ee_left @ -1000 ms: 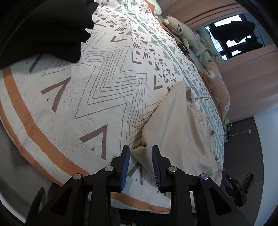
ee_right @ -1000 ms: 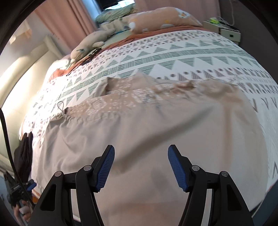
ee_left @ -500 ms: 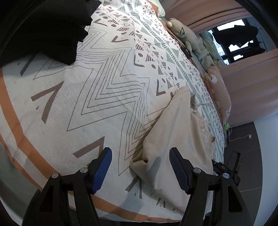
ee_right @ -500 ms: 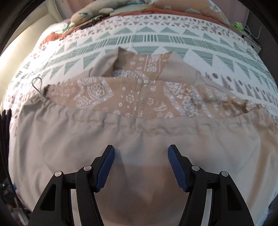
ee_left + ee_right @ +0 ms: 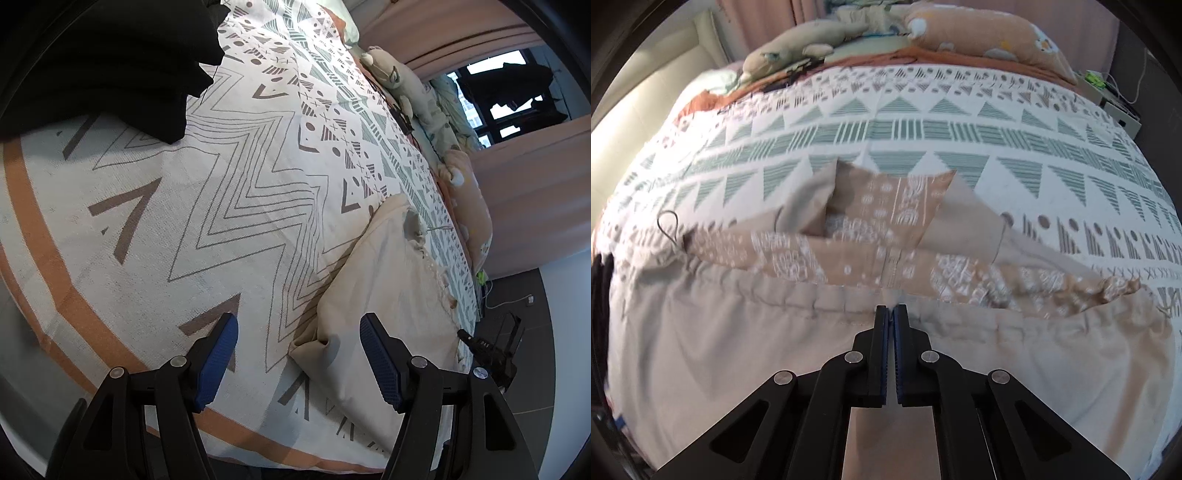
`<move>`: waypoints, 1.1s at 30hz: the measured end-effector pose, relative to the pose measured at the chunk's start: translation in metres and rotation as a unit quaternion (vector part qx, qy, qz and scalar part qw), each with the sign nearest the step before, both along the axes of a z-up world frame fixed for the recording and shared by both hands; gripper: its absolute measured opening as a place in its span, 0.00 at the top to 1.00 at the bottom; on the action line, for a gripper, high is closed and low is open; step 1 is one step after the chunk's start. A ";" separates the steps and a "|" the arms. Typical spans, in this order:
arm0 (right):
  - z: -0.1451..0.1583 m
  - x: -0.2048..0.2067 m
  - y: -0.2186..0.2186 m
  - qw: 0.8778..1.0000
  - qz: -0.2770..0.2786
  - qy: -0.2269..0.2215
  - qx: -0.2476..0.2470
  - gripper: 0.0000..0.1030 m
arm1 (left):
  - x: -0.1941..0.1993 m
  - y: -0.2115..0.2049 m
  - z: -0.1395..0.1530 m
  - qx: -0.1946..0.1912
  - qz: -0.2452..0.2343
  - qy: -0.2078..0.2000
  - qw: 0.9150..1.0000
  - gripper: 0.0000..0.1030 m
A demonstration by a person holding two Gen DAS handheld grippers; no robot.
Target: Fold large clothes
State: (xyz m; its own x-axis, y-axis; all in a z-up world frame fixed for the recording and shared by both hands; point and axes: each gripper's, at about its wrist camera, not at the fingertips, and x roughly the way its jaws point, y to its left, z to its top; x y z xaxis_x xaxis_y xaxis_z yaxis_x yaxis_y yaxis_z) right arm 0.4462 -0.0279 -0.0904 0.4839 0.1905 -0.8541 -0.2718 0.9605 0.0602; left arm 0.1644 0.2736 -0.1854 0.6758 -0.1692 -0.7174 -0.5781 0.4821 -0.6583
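While the dress is this wide: one narrow pinch may lift only the top layer, so the fold drags crooked or the cloth slips free.
Bed cover (image 5: 184, 221): one, patterned. It could ruck up if a claw catches it together with the dress.
Dress (image 5: 738, 369): one, beige, spread flat on the cover. It fills the right wrist view from 9 through 6 to 3 o'clock, with the printed bodice toward 12.
Black clothes (image 5: 110, 66): one pile at 11 o'clock in the left wrist view, well apart from the dress.
Pillow (image 5: 990, 33): one, at 1 o'clock.
Plush toy (image 5: 798, 48): one, at 11 o'clock.
Right claw (image 5: 891, 310): one, closed at the gathered waist seam, seemingly nipping the cloth.
Left claw (image 5: 297, 321): one, jaws wide, hovering over the dress's near corner and gripping nothing. It may miss that corner.
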 end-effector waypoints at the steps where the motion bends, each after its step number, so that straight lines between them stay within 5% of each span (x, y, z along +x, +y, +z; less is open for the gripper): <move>1: 0.001 0.000 0.000 1.000 -0.002 -0.003 0.001 0.97 | 0.001 -0.001 0.000 0.000 -0.004 -0.001 1.000 0.33; 14: -0.046 0.036 0.002 0.998 -0.014 0.063 0.015 0.96 | -0.008 -0.006 -0.002 -0.048 -0.011 -0.008 0.999 0.33; 16: -0.041 0.035 -0.004 0.996 -0.017 0.076 0.034 0.86 | -0.007 -0.008 -0.003 -0.057 -0.017 -0.010 0.998 0.33; 19: -0.027 0.020 -0.013 0.997 -0.018 0.057 0.051 0.66 | -0.004 -0.015 -0.006 -0.073 -0.028 -0.010 0.997 0.33; 33: -0.004 -0.089 -0.052 0.993 0.020 0.040 0.108 0.64 | 0.022 -0.036 -0.028 -0.118 -0.049 -0.018 0.992 0.33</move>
